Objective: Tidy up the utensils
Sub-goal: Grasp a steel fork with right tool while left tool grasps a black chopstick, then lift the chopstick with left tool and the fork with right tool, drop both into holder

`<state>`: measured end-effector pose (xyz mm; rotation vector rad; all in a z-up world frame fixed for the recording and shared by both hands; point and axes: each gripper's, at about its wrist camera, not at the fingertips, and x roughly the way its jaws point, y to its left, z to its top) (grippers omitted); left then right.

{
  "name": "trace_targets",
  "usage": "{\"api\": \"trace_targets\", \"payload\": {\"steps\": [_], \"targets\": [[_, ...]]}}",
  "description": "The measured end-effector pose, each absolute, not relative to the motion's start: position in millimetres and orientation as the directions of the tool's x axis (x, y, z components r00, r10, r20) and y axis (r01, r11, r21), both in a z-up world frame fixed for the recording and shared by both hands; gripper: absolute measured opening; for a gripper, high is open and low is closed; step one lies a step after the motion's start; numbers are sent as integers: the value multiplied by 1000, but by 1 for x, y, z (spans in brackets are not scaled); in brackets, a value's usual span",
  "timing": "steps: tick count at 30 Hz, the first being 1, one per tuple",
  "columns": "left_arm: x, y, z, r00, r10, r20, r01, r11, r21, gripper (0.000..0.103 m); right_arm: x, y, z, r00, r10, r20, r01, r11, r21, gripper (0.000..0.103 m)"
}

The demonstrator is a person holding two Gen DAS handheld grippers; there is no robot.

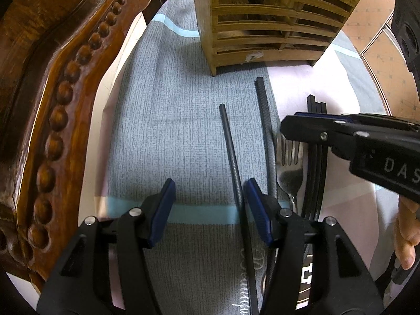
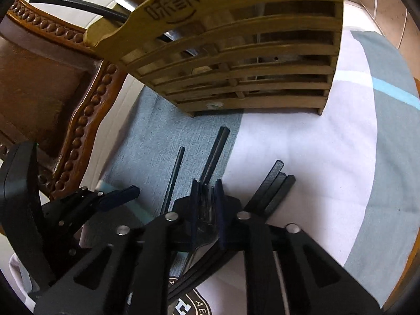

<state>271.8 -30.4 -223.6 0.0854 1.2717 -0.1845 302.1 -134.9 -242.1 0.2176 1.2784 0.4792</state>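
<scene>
Fork: your right gripper (image 2: 207,197) has its jaws closed on the fork (image 2: 206,210), gripping near the tines; in the left wrist view the fork (image 1: 290,162) lies flat on the cloth (image 1: 170,131), handle running back toward you, with no sign yet that it has left the surface.
Step in hand: you are at the grasp of one utensil, just ahead of the lift, as far as these views let me judge.
Chopsticks: a single black chopstick (image 1: 231,152) and a ribbed pair (image 1: 263,120) lie just to the left of the fork; a bundle of three (image 2: 273,191) lies just to its right. All are loose on the cloth.
Left gripper: your left gripper (image 1: 210,204) hovers low with jaws wide apart, holding nothing; its right pad sits just beside the single chopstick.
Holder: the slatted bamboo holder (image 2: 236,60) stands upright on the counter beyond the utensils, with some items already inside, among them a dark stick and a spoon.
Next move: lift the fork straight up so it clears the neighbouring chopsticks, tip it upright, and carry it over the holder's open top.
Watch for: a grip this near the tines may let the handle swing; the chair back (image 1: 52,78) stands close on the left.
</scene>
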Motion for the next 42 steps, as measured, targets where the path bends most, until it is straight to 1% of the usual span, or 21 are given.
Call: {"api": "trace_targets", "payload": {"steps": [4,8,11,12,14,16,18,21,23,25,26,30,32,35,40,42], "targets": [[276,-29,-221,292,-106,-951,181,982,-53,56,294,-144,-235,222,468,-855,-234,877,419,12],[282,-27,-213,326,-132,-936,171,982,-79,55,283,-163,-206,260,464,-847,-241,881,408,10],[291,-25,-209,343,-147,-928,162,982,-96,53,274,-181,-185,305,460,-834,-238,885,401,6],[294,-26,-209,345,-147,-927,159,982,-97,52,275,-185,-178,318,459,-830,-233,886,400,3],[303,-26,-210,347,-143,-927,149,984,-96,49,274,-197,-169,343,454,-822,-228,889,396,3],[310,-27,-212,346,-143,-927,145,985,-98,45,269,-210,-162,361,451,-816,-225,892,393,3],[319,-30,-215,343,-136,-929,141,986,-92,38,266,-216,-160,372,442,-816,-221,896,385,2],[333,-35,-219,344,-117,-931,141,987,-72,36,262,-225,-158,381,435,-816,-216,900,379,2],[338,-38,-219,356,-90,-930,140,989,-42,31,261,-226,-159,383,434,-816,-214,901,378,2],[345,-39,-218,353,-92,-931,128,991,-49,10,258,-230,-157,384,429,-818,-214,903,373,2],[348,-38,-217,348,-91,-933,122,991,-51,5,258,-229,-158,386,428,-817,-213,903,372,2],[344,-39,-203,387,-103,-916,102,992,-69,5,254,-235,-149,416,416,-809,-199,909,365,2],[336,-36,-182,438,-126,-890,108,990,-88,5,252,-236,-141,441,401,-803,-194,916,350,2],[317,-31,-141,551,-151,-820,118,988,-102,5,244,-236,-123,497,355,-792,-194,935,298,2],[274,-14,-72,756,-151,-636,99,988,-117,4,227,-223,-86,618,255,-743,-203,966,162,2],[260,-9,-54,801,-142,-581,83,988,-127,4,220,-218,-72,655,218,-724,-202,973,111,2]]}}
